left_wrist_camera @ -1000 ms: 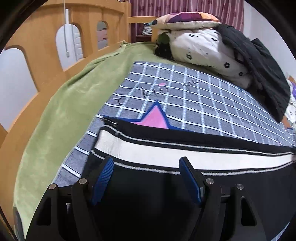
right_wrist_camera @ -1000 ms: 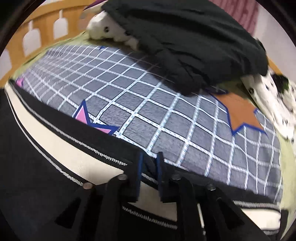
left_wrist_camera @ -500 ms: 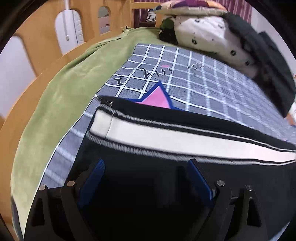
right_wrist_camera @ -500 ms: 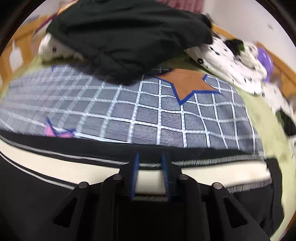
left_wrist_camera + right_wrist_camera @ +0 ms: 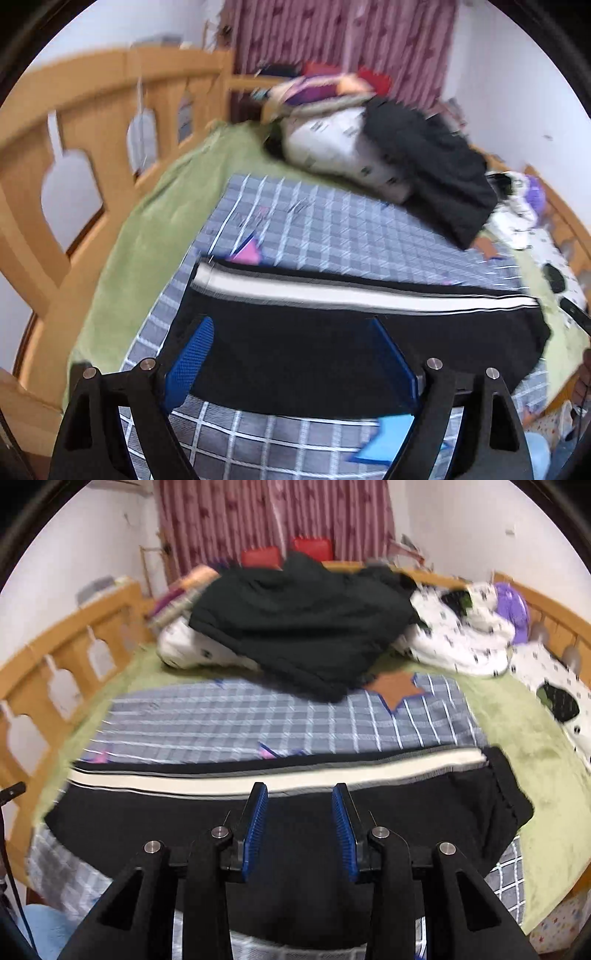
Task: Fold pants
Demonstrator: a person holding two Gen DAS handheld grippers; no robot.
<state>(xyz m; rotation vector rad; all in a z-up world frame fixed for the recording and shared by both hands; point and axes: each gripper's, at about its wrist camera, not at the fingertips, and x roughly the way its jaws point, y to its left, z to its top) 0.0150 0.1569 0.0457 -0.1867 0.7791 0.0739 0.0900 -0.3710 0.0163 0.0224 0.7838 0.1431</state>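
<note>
The black pants with a white side stripe lie flat across the grey checked blanket. They show in both wrist views as a wide dark band. My left gripper hovers above them. Its blue pads stand far apart and are closing a little, with nothing pinched between them. My right gripper also hangs above the pants. Its jaws are opening, and only air lies between its pads. Neither gripper touches the cloth. Both pictures are blurred by motion.
A heap of black clothing and white spotted bedding lies at the far end of the bed. A green sheet borders the blanket. Wooden rails run along the sides, and a red curtain hangs behind.
Both grippers have lifted and pulled back from the pants, so the whole garment now shows. The right jaws, pinched at the striped edge before, have parted and let go.
</note>
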